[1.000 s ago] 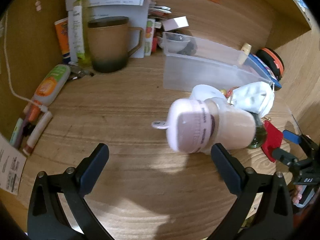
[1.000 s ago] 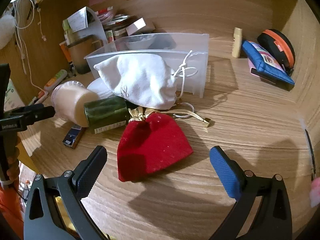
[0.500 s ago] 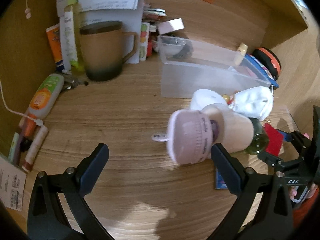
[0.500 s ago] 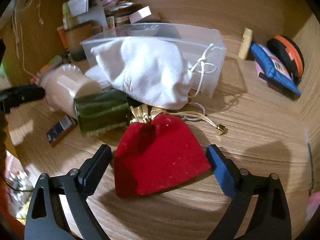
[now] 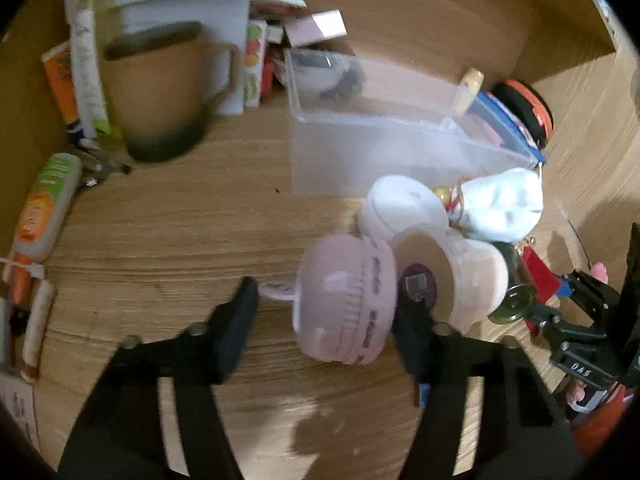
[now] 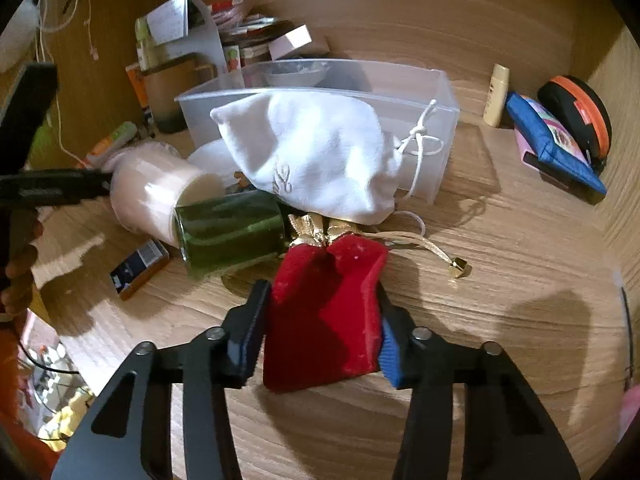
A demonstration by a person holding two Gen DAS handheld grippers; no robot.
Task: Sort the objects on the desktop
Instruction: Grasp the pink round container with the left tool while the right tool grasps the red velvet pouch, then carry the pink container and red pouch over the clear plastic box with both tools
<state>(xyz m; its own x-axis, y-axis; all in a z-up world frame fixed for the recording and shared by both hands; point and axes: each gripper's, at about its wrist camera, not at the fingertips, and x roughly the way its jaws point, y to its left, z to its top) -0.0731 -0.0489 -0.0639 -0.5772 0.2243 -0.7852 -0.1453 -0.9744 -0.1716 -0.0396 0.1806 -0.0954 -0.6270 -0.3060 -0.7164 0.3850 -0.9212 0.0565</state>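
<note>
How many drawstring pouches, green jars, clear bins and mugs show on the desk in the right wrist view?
Drawstring pouches: 2 (white pouch, red pouch)
Green jars: 1 (green jar, lying on its side)
Clear bins: 1 (clear bin)
Mugs: 1 (brown mug)
Total: 5

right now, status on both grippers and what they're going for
Left gripper closing around pink fan, left pad still clear. Right gripper closing on red pouch. Green bottle and white pouch crowd close behind.
</note>
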